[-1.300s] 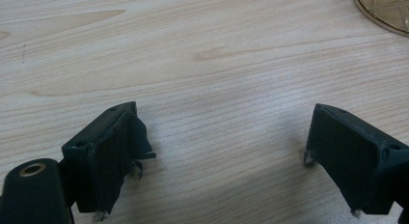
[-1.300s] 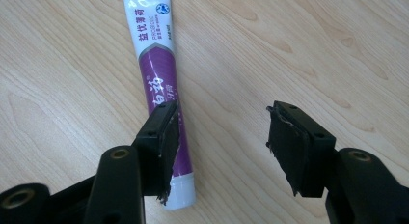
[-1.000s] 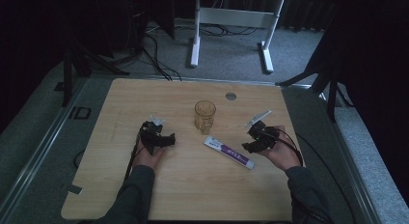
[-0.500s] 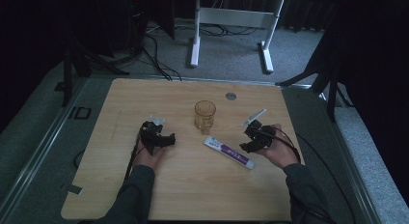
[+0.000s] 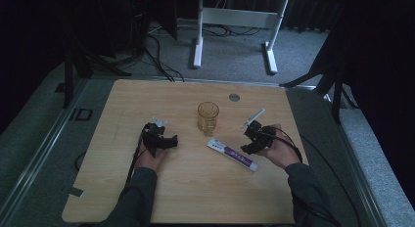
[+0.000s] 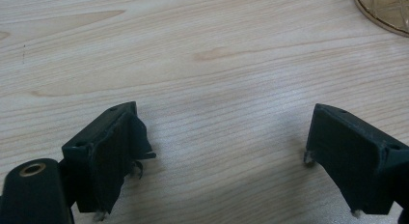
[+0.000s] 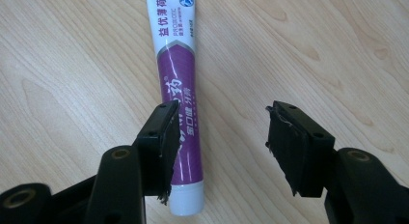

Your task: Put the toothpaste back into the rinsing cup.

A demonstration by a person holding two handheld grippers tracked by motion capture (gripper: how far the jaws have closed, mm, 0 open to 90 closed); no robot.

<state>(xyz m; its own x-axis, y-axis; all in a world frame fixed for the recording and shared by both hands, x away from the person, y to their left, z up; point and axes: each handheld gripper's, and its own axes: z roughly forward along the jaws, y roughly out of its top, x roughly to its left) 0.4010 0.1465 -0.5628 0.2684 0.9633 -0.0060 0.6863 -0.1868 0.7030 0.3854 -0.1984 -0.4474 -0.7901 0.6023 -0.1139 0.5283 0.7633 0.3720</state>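
Two tongs rest on the bench (image 5: 147,100); from above, our right tongs (image 5: 253,139) sit nearest the toothpaste tube (image 5: 232,154). Our left tongs (image 6: 222,151) gape wide over bare wood. Our right tongs (image 7: 219,142) gape too, the tube's (image 7: 176,89) length running away under one jaw

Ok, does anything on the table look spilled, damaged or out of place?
Nothing stands out. The glass stands upright with no spill around it, and the toothpaste tube lies flat and intact on the table. The right gripper is open near the tube; the left gripper is open over bare wood.
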